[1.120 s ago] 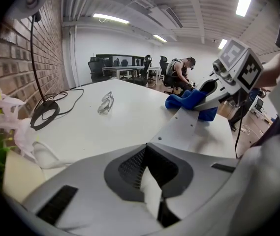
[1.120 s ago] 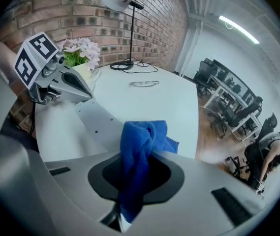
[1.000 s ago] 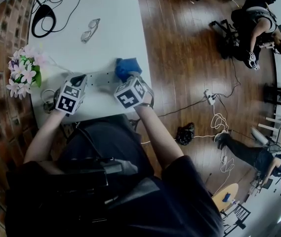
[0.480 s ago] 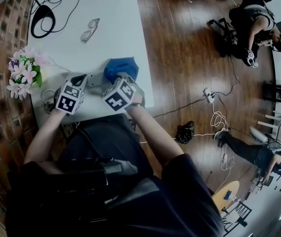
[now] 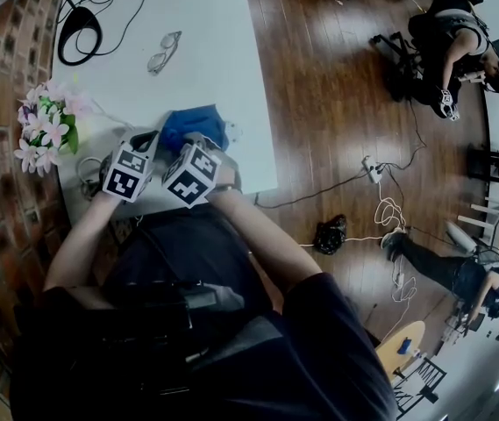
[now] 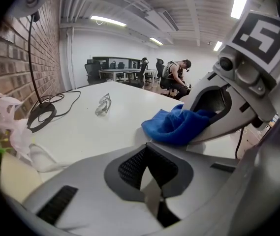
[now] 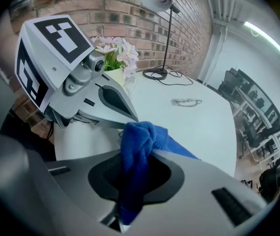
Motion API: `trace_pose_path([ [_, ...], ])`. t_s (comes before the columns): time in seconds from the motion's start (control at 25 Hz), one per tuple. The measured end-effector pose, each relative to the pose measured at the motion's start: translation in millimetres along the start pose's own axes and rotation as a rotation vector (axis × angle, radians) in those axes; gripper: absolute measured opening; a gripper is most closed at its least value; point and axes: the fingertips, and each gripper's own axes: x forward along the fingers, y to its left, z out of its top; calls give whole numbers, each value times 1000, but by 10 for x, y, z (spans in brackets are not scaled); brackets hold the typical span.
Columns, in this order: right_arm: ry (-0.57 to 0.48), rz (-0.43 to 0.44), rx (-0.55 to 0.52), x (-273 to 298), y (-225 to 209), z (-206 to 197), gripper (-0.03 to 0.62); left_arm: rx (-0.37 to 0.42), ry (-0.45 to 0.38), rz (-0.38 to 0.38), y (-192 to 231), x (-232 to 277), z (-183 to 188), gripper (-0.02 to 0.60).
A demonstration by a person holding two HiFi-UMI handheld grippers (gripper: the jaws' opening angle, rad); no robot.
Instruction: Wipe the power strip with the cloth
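Right tool (image 7: 132,191) is clamping a fold of the blue cloth (image 5: 195,127), which is covering most of the power strip (image 5: 231,133) on the worktop (image 5: 205,51). Left tool (image 6: 152,181), jaws together and empty, is sitting at the strip's opposite end, apparently bracing it. Risk: if that brace slips, the strip could slide, or the cloth could snag on the left tool.

Pale grey left hand-held gripper (image 6: 153,188) and right hand-held gripper (image 7: 130,195), each bearing a black-and-white marker cube (image 5: 126,172); dark short sleeves (image 5: 319,310).
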Motion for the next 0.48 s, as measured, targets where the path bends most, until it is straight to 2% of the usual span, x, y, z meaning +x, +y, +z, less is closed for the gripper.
trace_pose_path([
  [0.2, -29, 27, 1, 72, 193, 152, 49, -8, -9, -10, 3, 3, 1, 8],
  [0.48, -38, 73, 43, 64, 228, 170, 51, -6, -13, -14, -6, 2, -5, 9],
])
